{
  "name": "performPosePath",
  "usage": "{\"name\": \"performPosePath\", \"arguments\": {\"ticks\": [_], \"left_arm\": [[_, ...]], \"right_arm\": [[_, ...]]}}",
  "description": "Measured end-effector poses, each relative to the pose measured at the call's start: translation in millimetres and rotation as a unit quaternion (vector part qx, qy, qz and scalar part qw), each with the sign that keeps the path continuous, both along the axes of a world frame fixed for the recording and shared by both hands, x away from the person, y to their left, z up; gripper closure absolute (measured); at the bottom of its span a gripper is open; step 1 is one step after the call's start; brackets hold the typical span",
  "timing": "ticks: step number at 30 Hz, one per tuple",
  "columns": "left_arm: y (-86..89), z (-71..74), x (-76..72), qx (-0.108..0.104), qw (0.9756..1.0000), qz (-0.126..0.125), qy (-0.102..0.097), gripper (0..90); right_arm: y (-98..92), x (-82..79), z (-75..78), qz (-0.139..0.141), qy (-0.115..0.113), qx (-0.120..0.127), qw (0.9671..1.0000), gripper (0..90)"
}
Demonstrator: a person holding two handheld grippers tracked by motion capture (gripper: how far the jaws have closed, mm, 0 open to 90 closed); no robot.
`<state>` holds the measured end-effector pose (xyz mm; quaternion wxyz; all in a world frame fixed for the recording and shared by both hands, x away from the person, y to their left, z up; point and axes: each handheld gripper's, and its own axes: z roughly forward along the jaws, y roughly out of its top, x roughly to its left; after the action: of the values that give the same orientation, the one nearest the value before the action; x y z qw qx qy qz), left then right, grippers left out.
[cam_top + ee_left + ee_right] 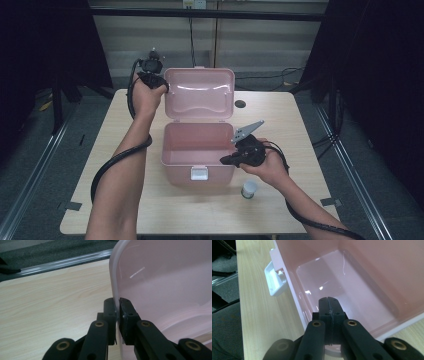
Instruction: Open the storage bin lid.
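Note:
A pink plastic box (172, 162) stands open in the middle of the table, its lid (200, 95) tilted up at the back. My left gripper (162, 85) is at the lid's upper left corner. In the left gripper view the left gripper (117, 303) is shut on the thin rim of the lid (162, 285). My right gripper (225, 160) hovers at the box's right front corner. In the right gripper view the right gripper (328, 301) is shut with nothing between its pads, pointing into the empty box (352, 277). A white latch (275, 282) sits on the front wall.
A small white-lidded jar (249, 189) stands on the table just right of the box's front, under my right hand. A dark round hole (240, 104) marks the tabletop right of the lid. Bare wood (50, 297) lies left of the box. Cables trail from both grippers.

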<state>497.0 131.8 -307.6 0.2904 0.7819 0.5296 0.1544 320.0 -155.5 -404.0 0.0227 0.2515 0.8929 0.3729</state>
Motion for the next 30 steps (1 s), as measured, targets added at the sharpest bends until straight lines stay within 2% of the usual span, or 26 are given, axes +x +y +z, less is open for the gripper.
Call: {"name": "performPosePath", "arguments": {"ticks": [7, 30], "left_arm": [[-0.2, -4.3, 2.0, -0.004, 1.0000, 0.003, 0.000, 84.5], [-3.0, -16.4, 6.8, 0.009, 1.0000, 0.000, 0.000, 84.1]], "right_arm": [[-1.0, -1.5, 0.4, 0.001, 0.001, -0.002, 1.0000, 90.0], [-3.0, -5.1, 1.0, 0.003, 0.003, -0.005, 1.0000, 90.0]]}}
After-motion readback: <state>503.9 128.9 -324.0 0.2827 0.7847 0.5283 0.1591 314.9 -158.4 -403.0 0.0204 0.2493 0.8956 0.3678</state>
